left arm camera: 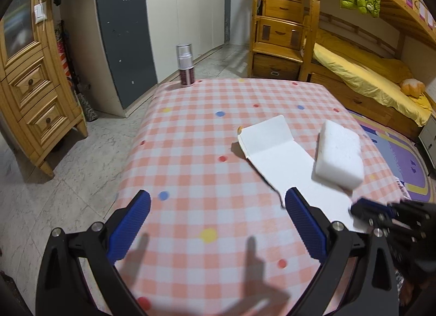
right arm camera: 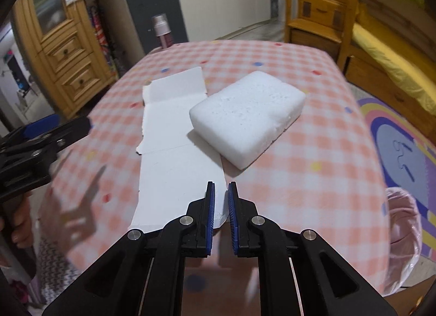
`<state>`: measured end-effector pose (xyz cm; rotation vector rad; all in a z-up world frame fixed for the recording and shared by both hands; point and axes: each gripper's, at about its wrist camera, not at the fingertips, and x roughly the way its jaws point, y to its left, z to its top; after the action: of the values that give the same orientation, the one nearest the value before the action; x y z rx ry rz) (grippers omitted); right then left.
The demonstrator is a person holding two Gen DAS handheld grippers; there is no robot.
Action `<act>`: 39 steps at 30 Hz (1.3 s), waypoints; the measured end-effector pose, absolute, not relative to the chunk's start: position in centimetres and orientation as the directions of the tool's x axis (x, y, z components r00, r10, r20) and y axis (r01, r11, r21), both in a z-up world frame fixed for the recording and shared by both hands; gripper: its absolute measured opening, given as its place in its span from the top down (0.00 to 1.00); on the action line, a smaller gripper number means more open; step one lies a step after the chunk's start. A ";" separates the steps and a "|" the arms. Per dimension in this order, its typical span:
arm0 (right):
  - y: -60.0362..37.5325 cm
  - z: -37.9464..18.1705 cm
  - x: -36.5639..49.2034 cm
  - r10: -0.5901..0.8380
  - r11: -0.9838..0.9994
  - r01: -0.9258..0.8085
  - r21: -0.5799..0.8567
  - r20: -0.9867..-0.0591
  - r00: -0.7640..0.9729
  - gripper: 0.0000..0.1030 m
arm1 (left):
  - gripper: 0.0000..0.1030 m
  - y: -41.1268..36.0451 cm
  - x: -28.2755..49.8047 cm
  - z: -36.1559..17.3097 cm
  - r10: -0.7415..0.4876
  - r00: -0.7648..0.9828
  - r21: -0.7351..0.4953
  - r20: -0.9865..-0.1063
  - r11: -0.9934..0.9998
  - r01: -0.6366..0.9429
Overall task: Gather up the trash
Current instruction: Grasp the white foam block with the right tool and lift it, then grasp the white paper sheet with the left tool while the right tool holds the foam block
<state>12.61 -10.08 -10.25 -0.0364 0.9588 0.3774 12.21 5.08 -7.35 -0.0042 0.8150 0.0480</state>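
A flat white piece of cardboard (left arm camera: 283,160) (right arm camera: 174,152) lies on the pink checked table (left arm camera: 207,152) (right arm camera: 313,152), its far flap bent up. A white foam block (left arm camera: 339,154) (right arm camera: 246,114) rests partly on its right edge. My left gripper (left arm camera: 218,198) is wide open above the table, left of the cardboard, holding nothing. My right gripper (right arm camera: 221,188) hovers over the near right corner of the cardboard. Its jaws are nearly closed with a narrow gap, nothing between them. It also shows in the left wrist view (left arm camera: 362,208).
A spray bottle (left arm camera: 185,64) (right arm camera: 163,31) stands at the table's far left corner. A pink plastic bag (right arm camera: 403,231) hangs off the table's right side. Wooden cabinet (left arm camera: 30,92) at left, bunk bed (left arm camera: 362,76) at right, purple rug (left arm camera: 403,163) below.
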 end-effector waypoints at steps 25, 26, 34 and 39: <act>-12.9 -7.5 12.5 0.159 0.959 -0.283 -0.036 -0.756 0.635 0.73 | 0.07 2.5 9.4 -7.2 -0.009 0.677 0.016 -0.736 0.999 0.031; -13.3 -7.8 12.4 0.137 0.960 -0.276 -0.055 -0.763 0.631 0.73 | 0.07 2.3 9.4 -7.2 -0.014 0.676 0.013 -0.737 0.999 0.034; -11.6 -9.8 8.8 0.076 0.928 -0.332 -0.167 -0.788 0.611 0.73 | 0.07 3.0 9.0 -6.7 0.004 0.685 0.005 -0.729 1.000 0.000; -9.6 -9.5 6.8 0.178 0.916 -0.394 -0.076 -0.803 0.568 0.73 | 0.07 4.2 8.6 -6.4 0.018 0.689 -0.001 -0.725 1.000 -0.027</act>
<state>6.81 -9.58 -9.48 -0.2598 0.9076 0.3404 8.57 4.18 -6.39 -0.0122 0.8109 0.0248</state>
